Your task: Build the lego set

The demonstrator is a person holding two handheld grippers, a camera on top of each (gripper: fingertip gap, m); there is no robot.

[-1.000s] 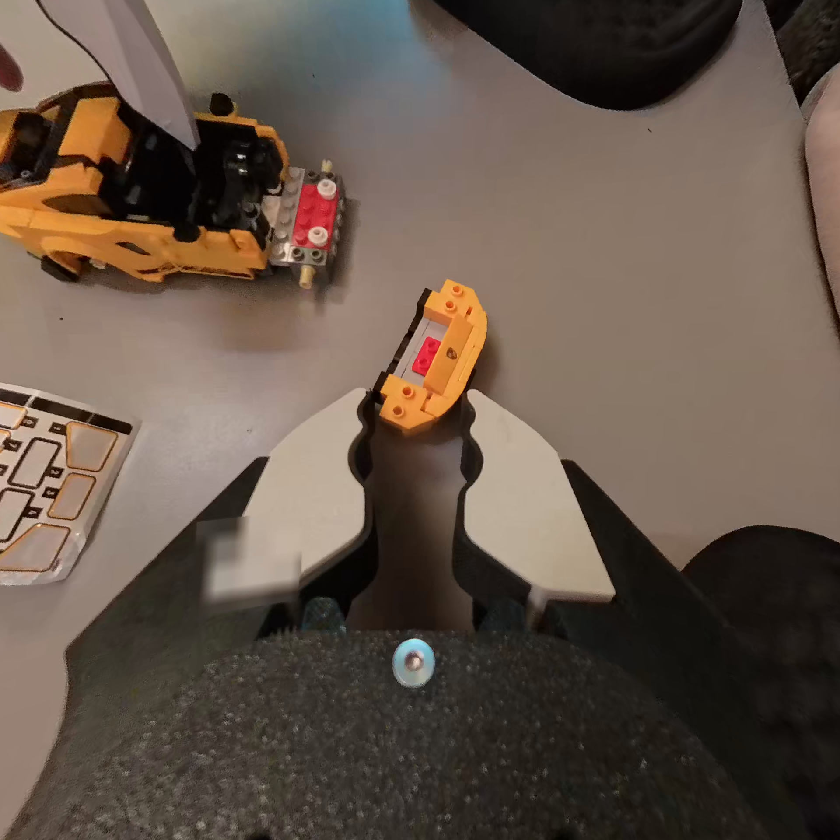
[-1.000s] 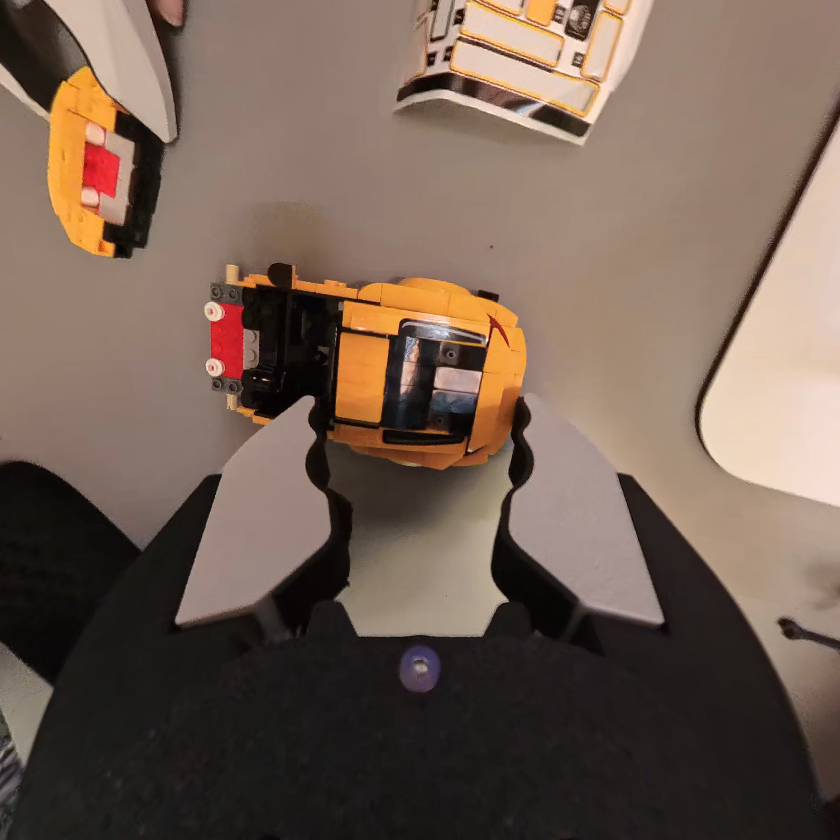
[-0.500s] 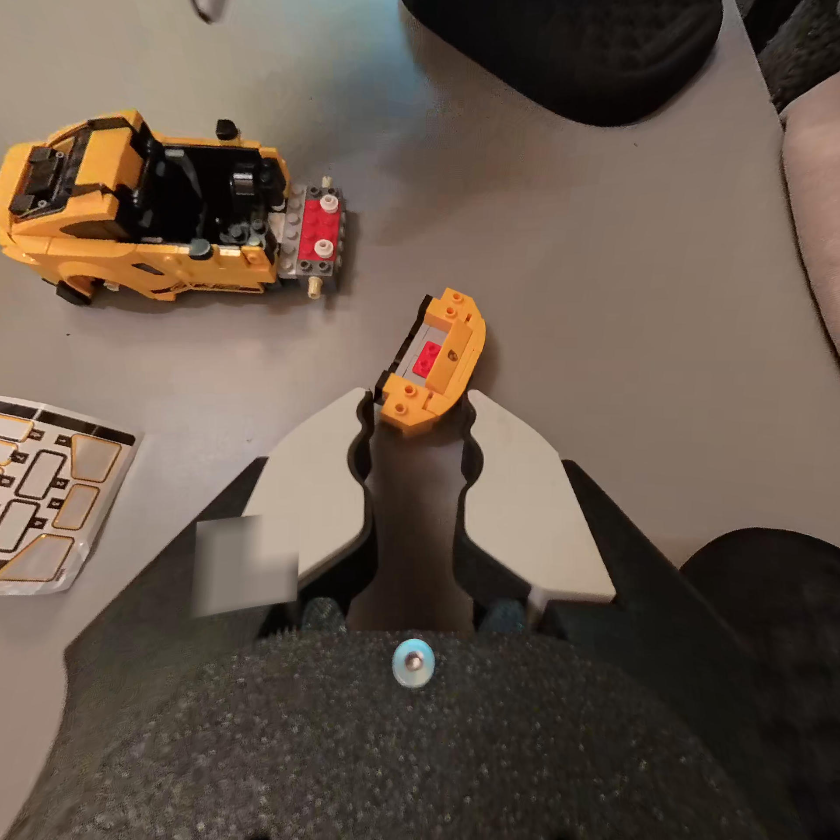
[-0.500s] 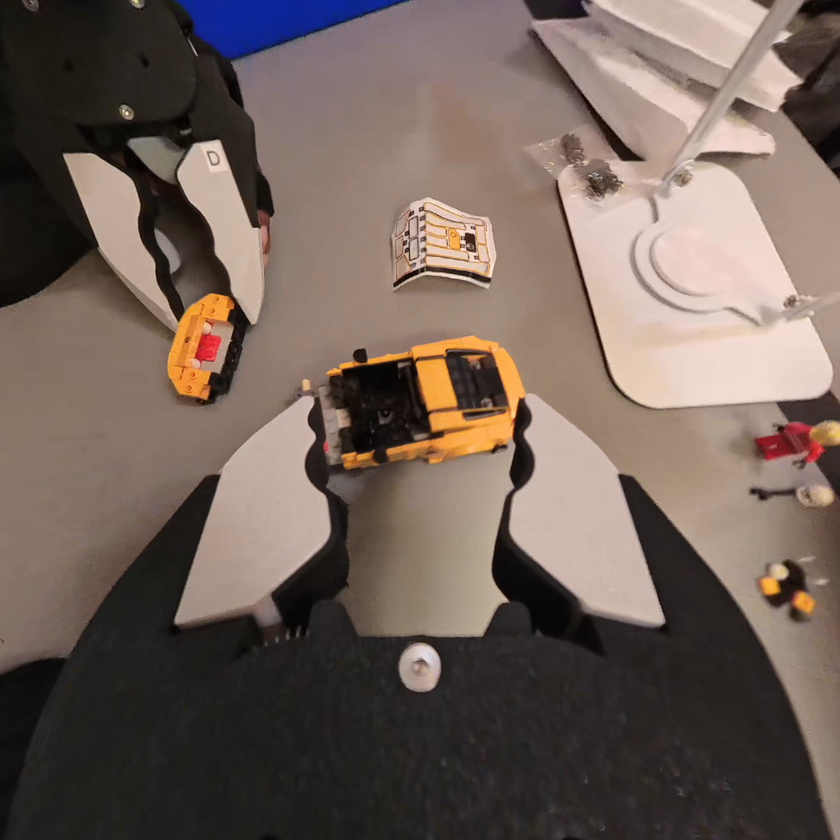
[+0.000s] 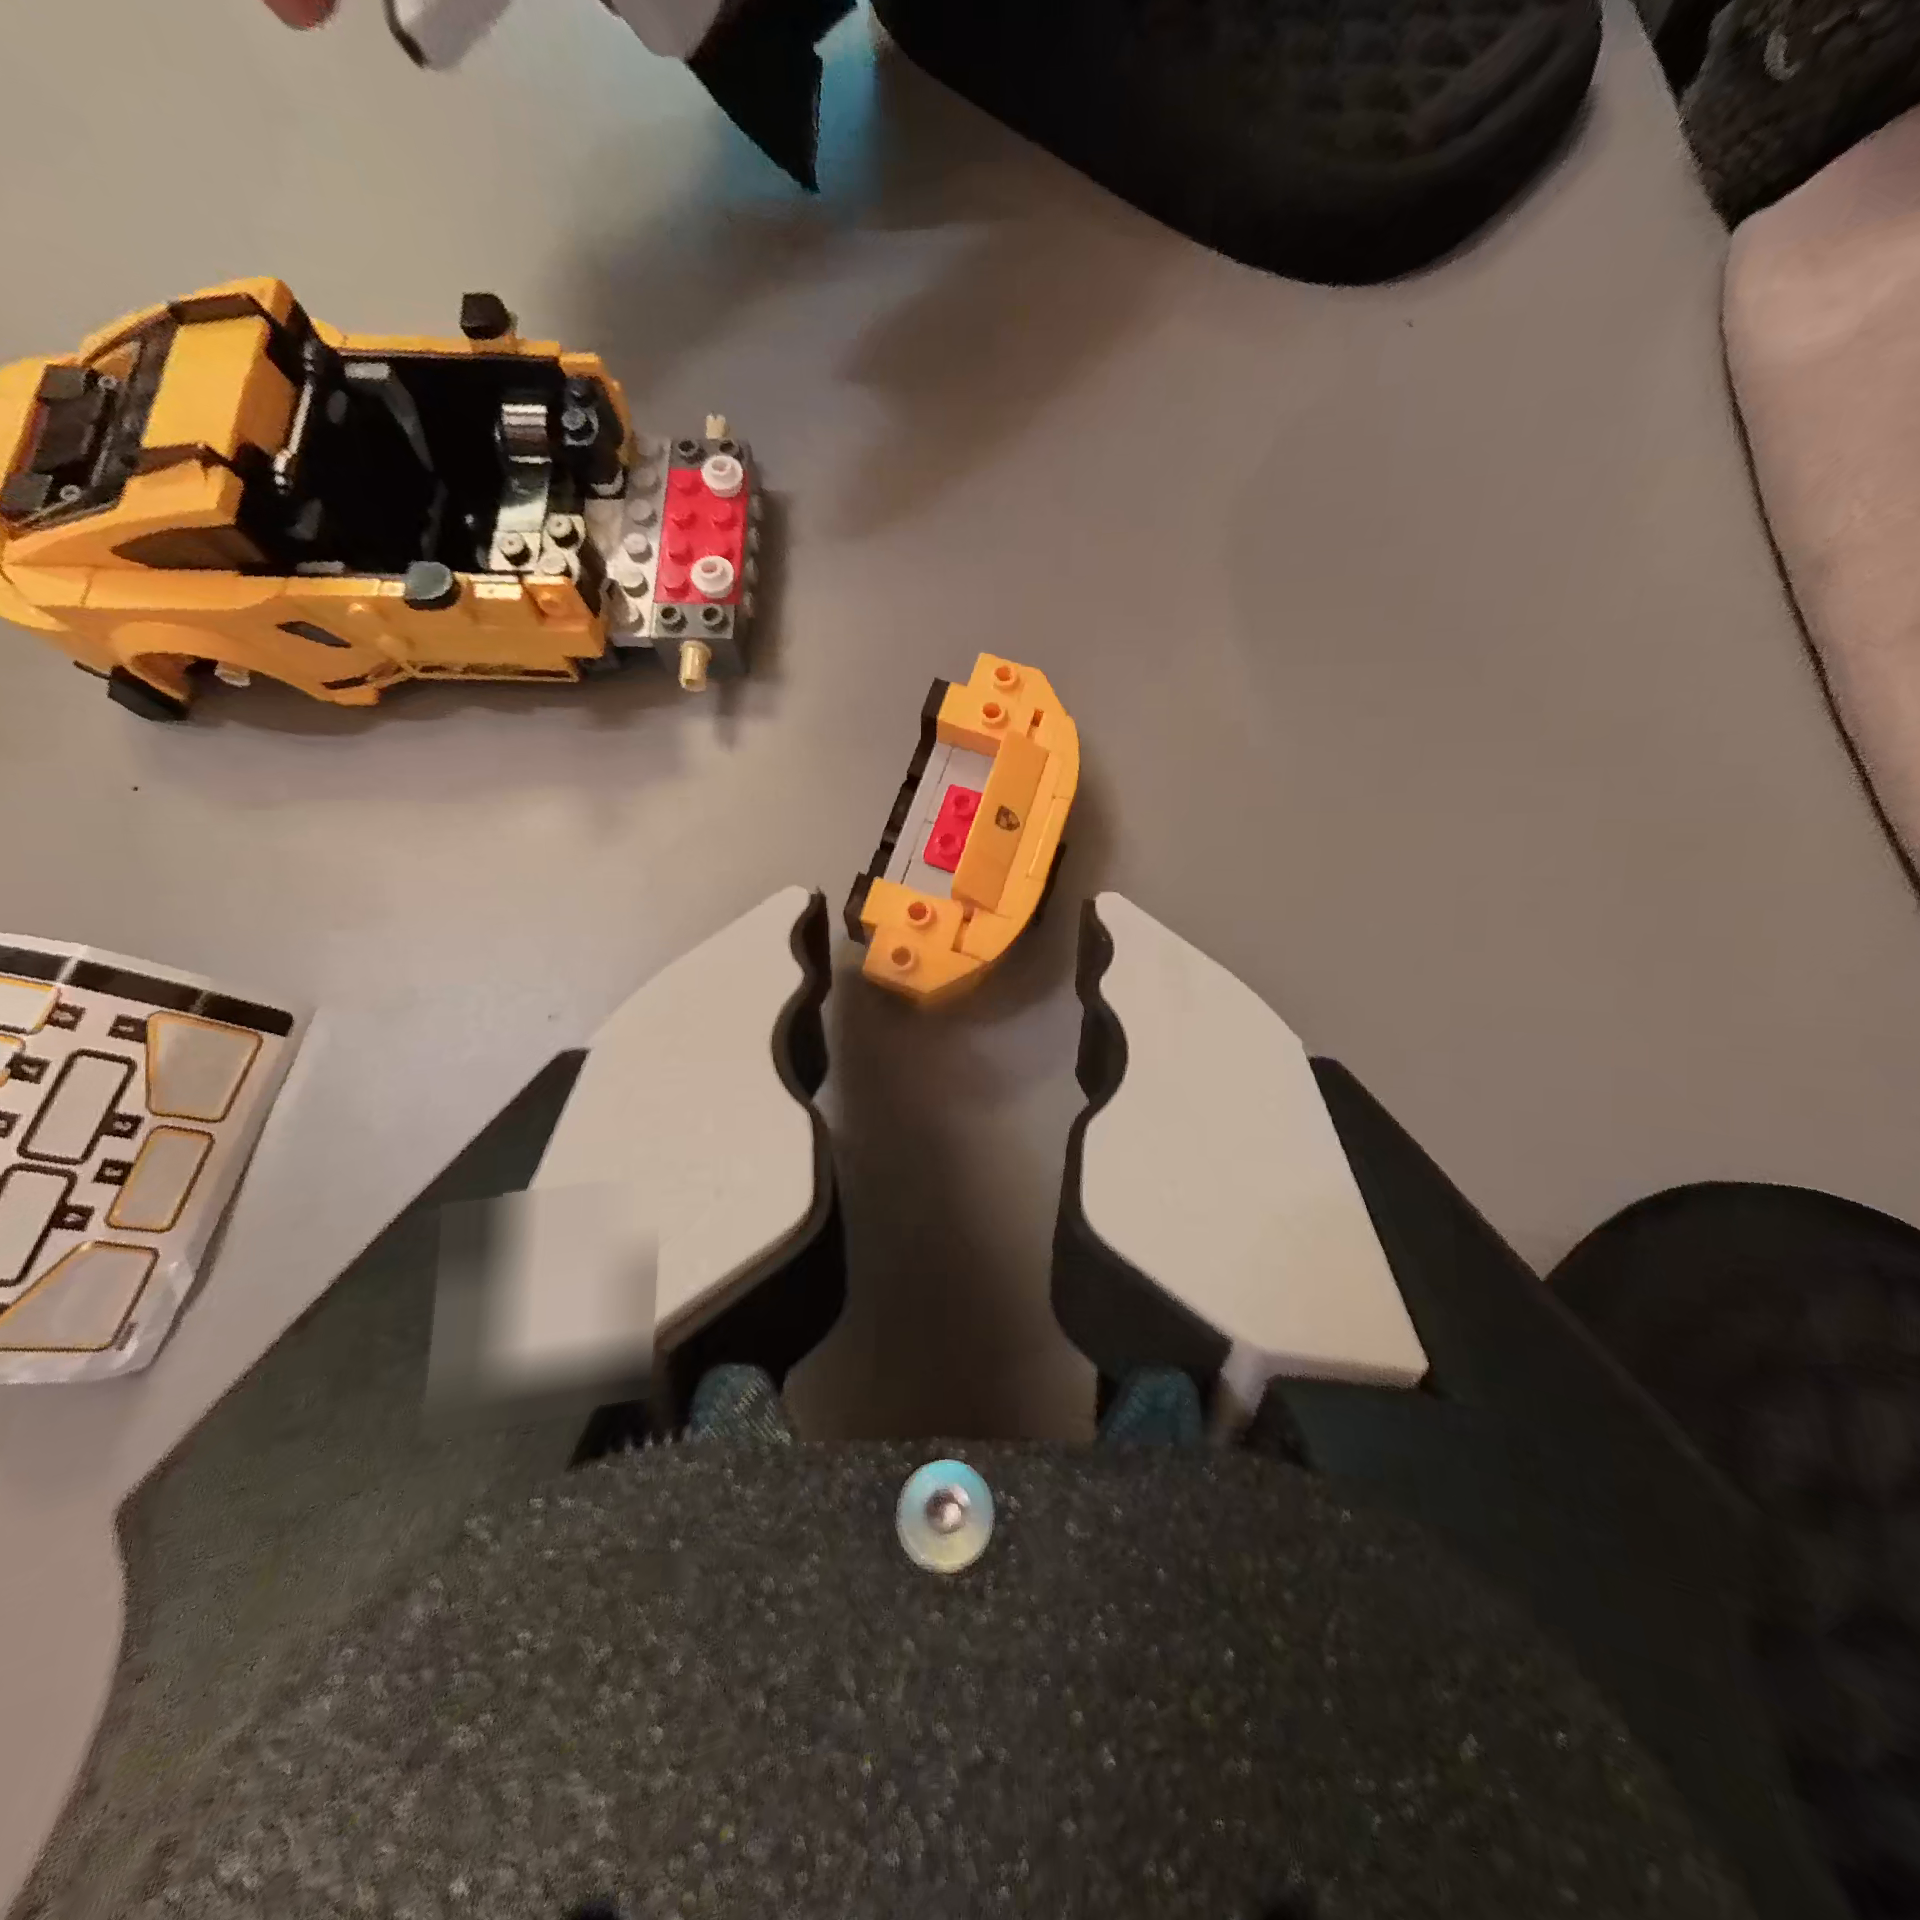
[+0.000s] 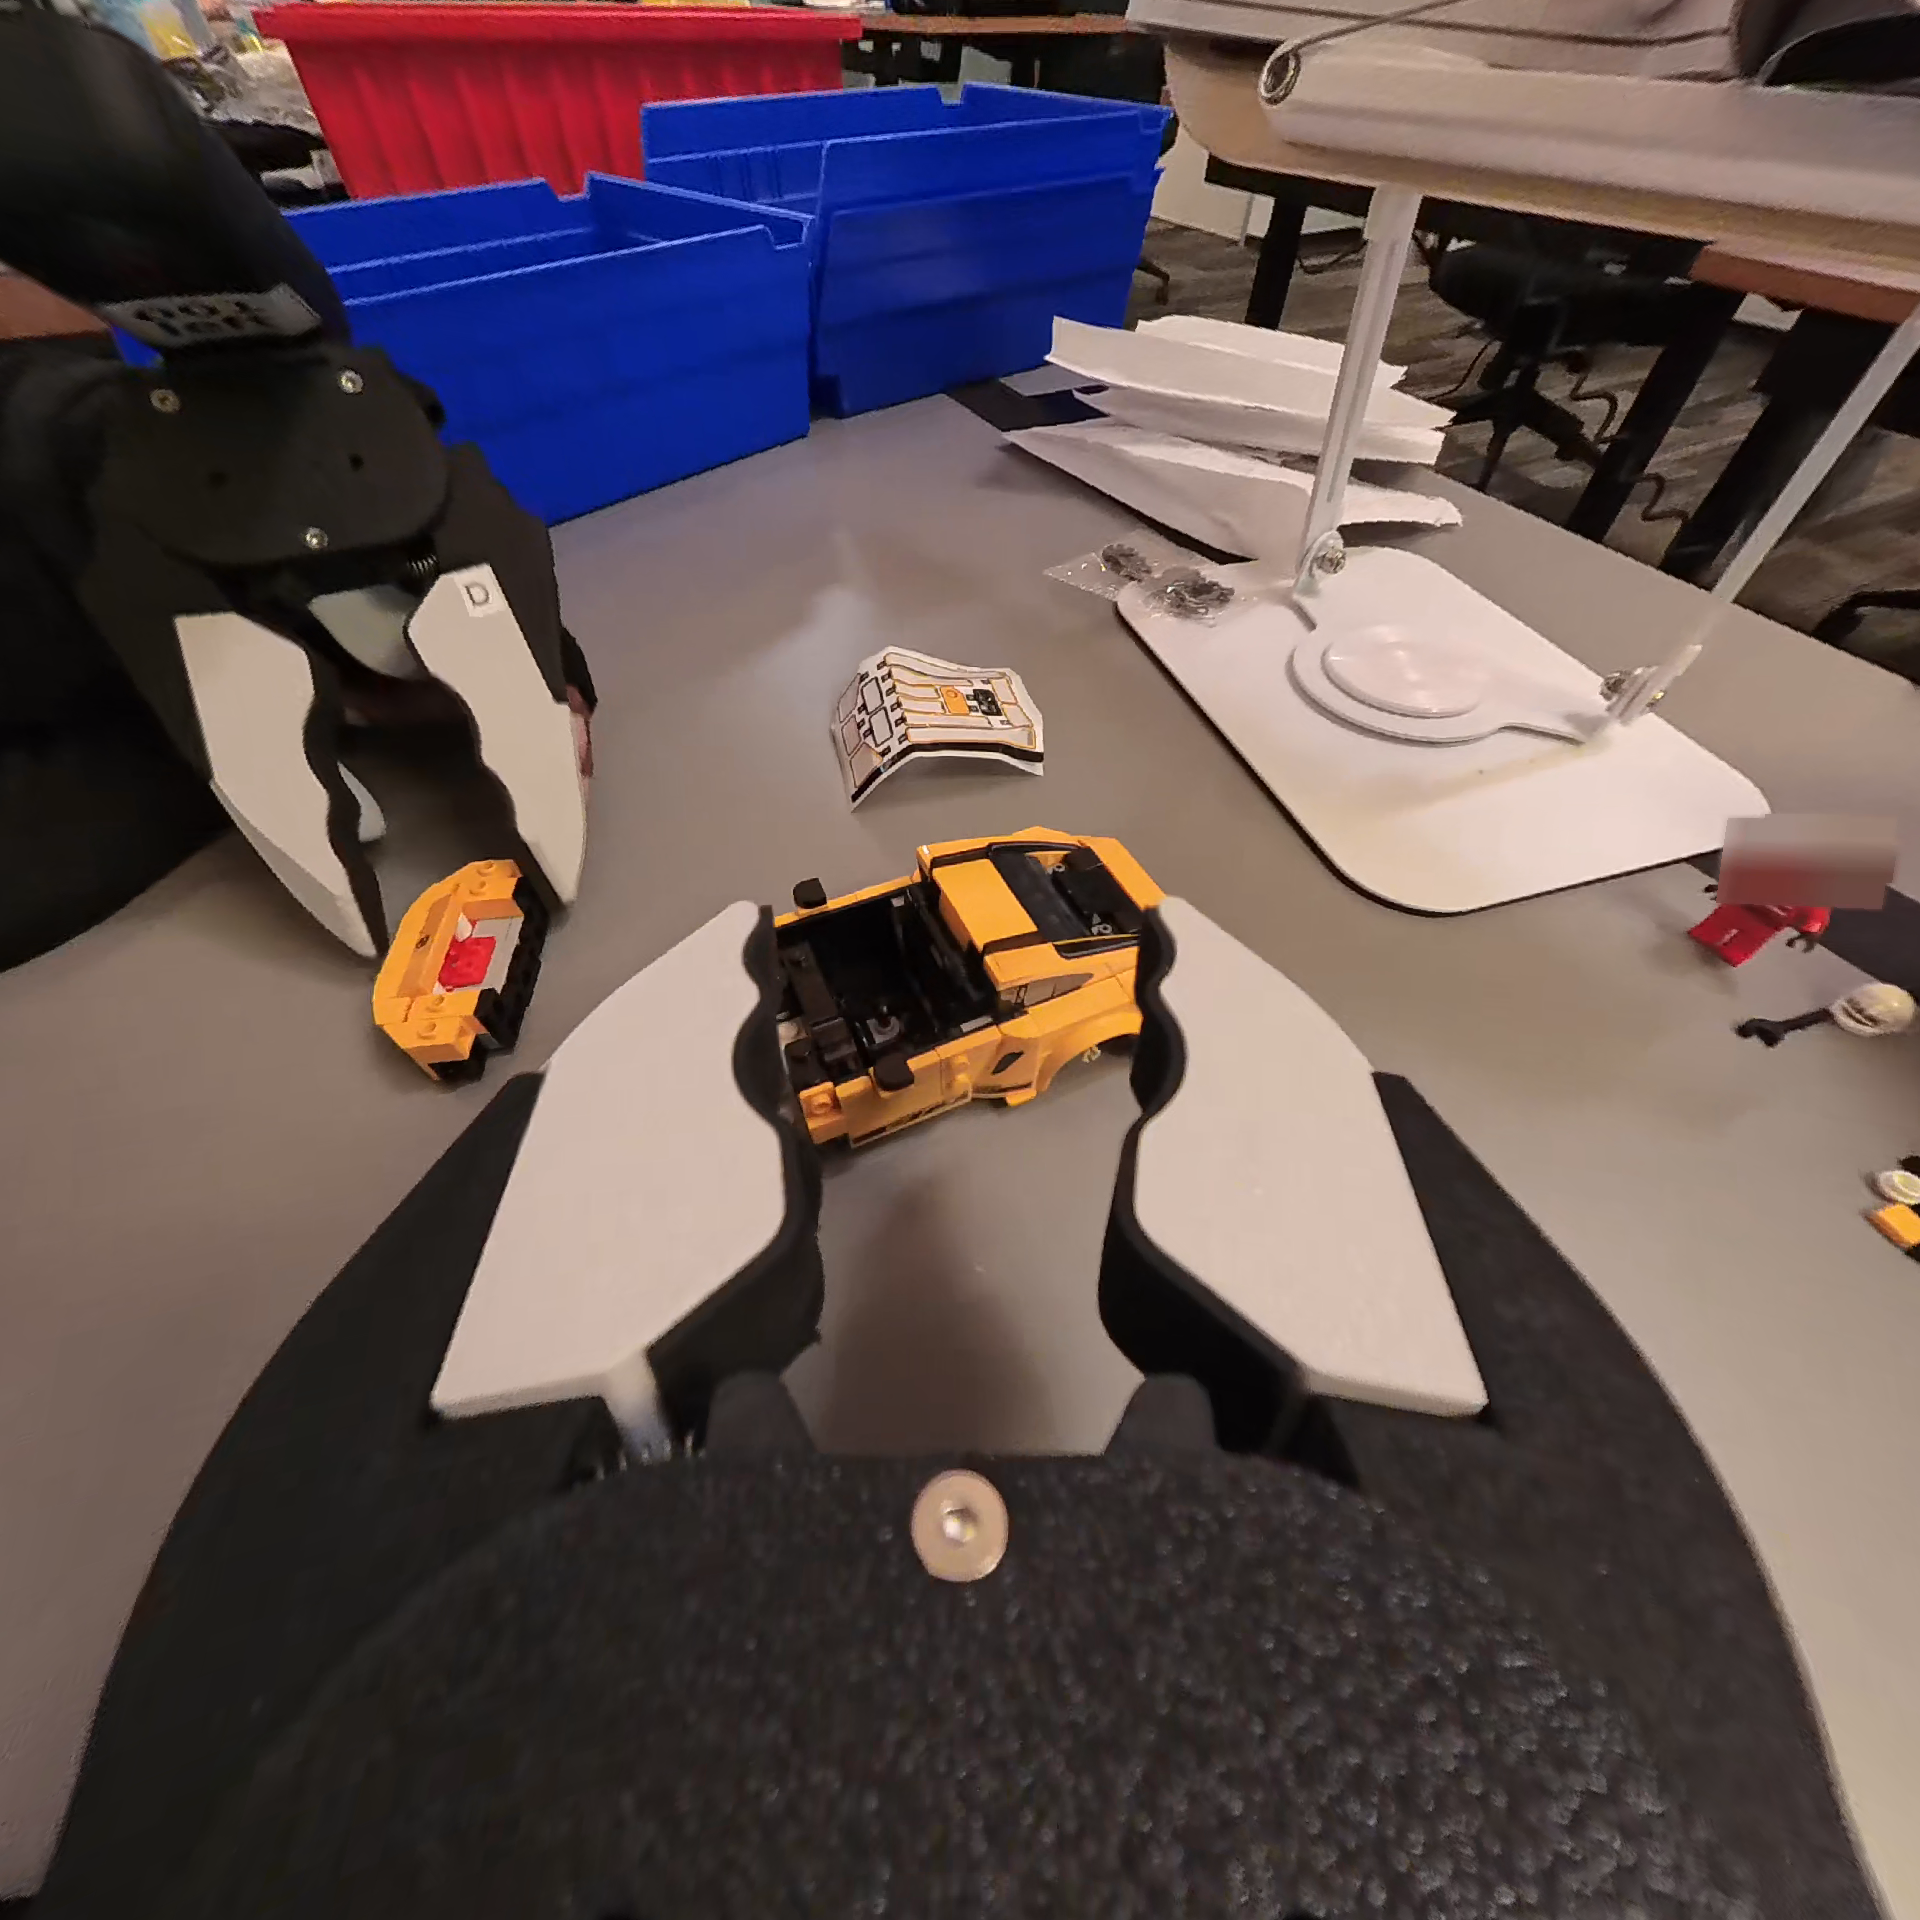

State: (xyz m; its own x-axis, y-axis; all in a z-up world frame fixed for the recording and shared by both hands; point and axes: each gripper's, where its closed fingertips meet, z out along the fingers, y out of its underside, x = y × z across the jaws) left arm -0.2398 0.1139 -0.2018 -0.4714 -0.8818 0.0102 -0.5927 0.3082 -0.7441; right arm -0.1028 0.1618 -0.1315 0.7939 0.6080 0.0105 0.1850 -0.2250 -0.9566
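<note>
An orange bumper section [image 5: 971, 831] with a red plate and black back lies flat on the grey table [image 5: 1351, 623]. My left gripper [image 5: 951, 914] is open, its tips on either side of the section's near end with a gap on both sides. The right wrist view shows the same: the section [image 6: 457, 966] rests on the table under the left gripper [image 6: 457, 909]. The orange car [image 5: 260, 520] has an open black cockpit and a bare red-and-grey front. My right gripper [image 6: 956, 925] is open, held back from the car [image 6: 997, 977], which shows between its fingertips.
A sticker sheet [image 6: 935, 717] lies behind the car, at the left in the left wrist view [image 5: 94, 1153]. Blue bins [image 6: 623, 312] and a red bin [image 6: 561, 83] stand at the back. A white lamp base [image 6: 1455, 748], paper bags [image 6: 1247, 426] and small loose parts [image 6: 1756, 925] are at the right. The white lamp base [image 6: 1455, 748] lies around 25 cm away from my right fingertips.
My left jaws have widened, and gaps now show on both sides of the bumper section. My right gripper has drawn back from above the car to a low view, jaws somewhat narrower.
</note>
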